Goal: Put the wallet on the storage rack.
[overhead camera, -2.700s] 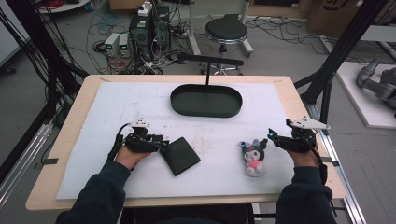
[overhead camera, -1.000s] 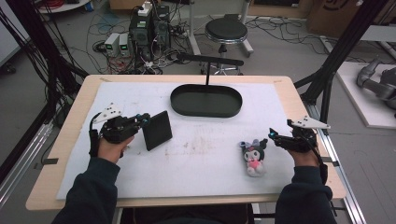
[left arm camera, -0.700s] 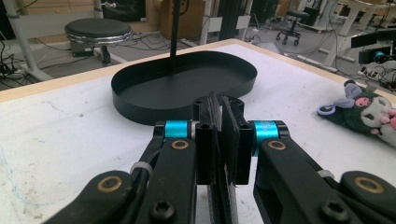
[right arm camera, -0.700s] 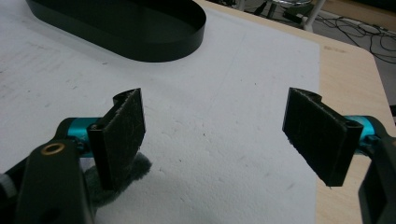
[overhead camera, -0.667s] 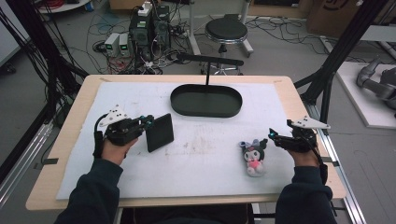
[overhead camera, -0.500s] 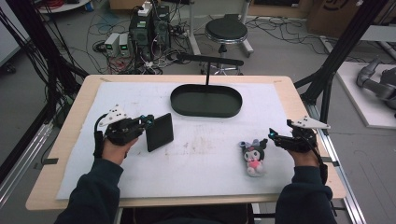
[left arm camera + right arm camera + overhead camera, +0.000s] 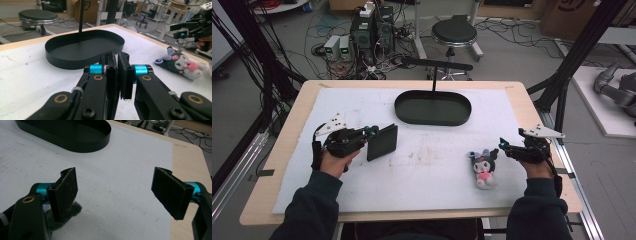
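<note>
1. Nearest the person, at the right of the high view, the right hand-held gripper point(image 7: 503, 145) rests low over the white mat point(image 7: 432, 175). In its own view its jaws stand wide apart, with bare mat between the two dark pads point(image 7: 66, 191) and nothing held.
2. Just left of that gripper a small plush toy point(image 7: 482, 166) lies on the mat, dark-eared, with a pink front. A tuft of its grey fur shows under the left-hand pad in the right gripper view.
3. At the left side, the left hand-held gripper point(image 7: 371, 132) points toward the middle of the tabletop point(image 7: 277, 165). Its jaws have just been easing apart slightly, yet they are clamped on the edge of a thin black flat card point(image 7: 382, 142), which stands tilted up off the mat. In the left gripper view the card point(image 7: 122, 75) sits edge-on between the pads.
4. Farther back, near the far middle of the mat, is a black oval tray point(image 7: 433, 108) with a low rim, well apart from both grippers. A thin black post rises from its far side.
</note>
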